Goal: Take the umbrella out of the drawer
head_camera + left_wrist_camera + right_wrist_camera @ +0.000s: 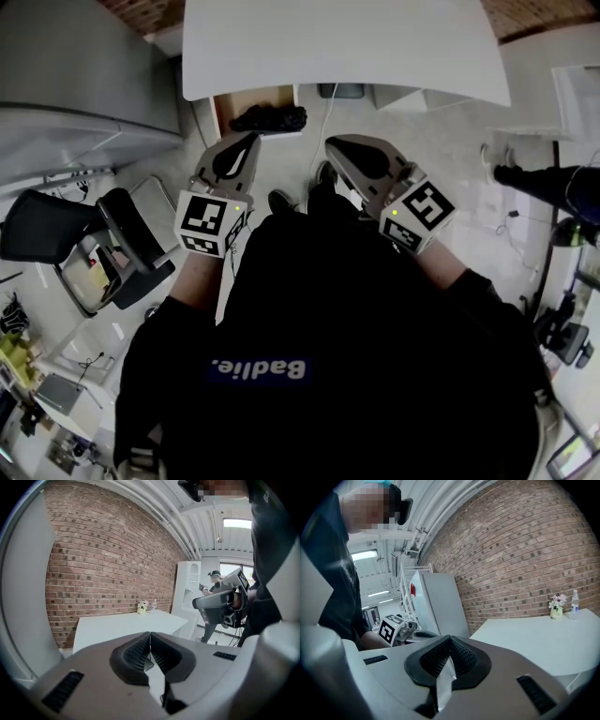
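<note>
Under the white table (347, 42), an open drawer (246, 97) with a wood-coloured inside holds a black folded umbrella (270, 118). My left gripper (250, 140) hangs just in front of the drawer and a little left of the umbrella, its jaws closed together with nothing between them. My right gripper (332, 142) sits to the right of the drawer, also shut and empty. In the left gripper view the pads (150, 633) meet at the tip. The same shows in the right gripper view (450, 638). Neither gripper touches the umbrella.
A black office chair (56, 225) stands at the left, below a tall grey cabinet (75, 75). Another person's foot (525, 176) is on the floor at the right. A small flower vase (142, 606) stands on the table by the brick wall.
</note>
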Action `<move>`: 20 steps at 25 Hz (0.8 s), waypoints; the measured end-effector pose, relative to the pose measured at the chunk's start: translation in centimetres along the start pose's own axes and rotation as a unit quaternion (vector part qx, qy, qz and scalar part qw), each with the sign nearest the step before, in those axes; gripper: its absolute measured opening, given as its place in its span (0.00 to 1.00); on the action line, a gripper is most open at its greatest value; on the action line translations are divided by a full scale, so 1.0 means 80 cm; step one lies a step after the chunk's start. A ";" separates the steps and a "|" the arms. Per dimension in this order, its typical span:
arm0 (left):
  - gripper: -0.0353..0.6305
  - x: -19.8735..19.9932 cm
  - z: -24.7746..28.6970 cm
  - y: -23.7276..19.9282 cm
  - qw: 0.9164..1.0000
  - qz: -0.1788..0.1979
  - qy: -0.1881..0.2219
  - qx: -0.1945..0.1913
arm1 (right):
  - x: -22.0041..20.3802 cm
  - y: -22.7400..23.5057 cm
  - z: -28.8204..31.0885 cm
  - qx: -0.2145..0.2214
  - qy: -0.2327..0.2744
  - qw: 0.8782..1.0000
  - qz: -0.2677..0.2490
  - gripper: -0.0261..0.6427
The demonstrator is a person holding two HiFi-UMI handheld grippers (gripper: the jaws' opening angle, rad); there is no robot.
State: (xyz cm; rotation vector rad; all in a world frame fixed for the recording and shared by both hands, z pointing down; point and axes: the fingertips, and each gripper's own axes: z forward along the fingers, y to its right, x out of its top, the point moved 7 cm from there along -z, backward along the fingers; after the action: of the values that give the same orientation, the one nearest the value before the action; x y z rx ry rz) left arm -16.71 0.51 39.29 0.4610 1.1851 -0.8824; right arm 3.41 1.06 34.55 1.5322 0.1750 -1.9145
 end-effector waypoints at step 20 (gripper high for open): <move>0.21 -0.125 0.129 -0.046 0.977 0.125 -0.175 0.010 | -0.012 0.097 0.024 0.029 -0.017 0.999 0.042 0.08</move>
State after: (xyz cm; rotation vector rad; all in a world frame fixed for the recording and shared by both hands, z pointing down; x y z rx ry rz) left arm -14.58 -5.69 52.55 0.4395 0.7775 -0.7231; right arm 6.34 -5.40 38.27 1.5195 0.0402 -1.8925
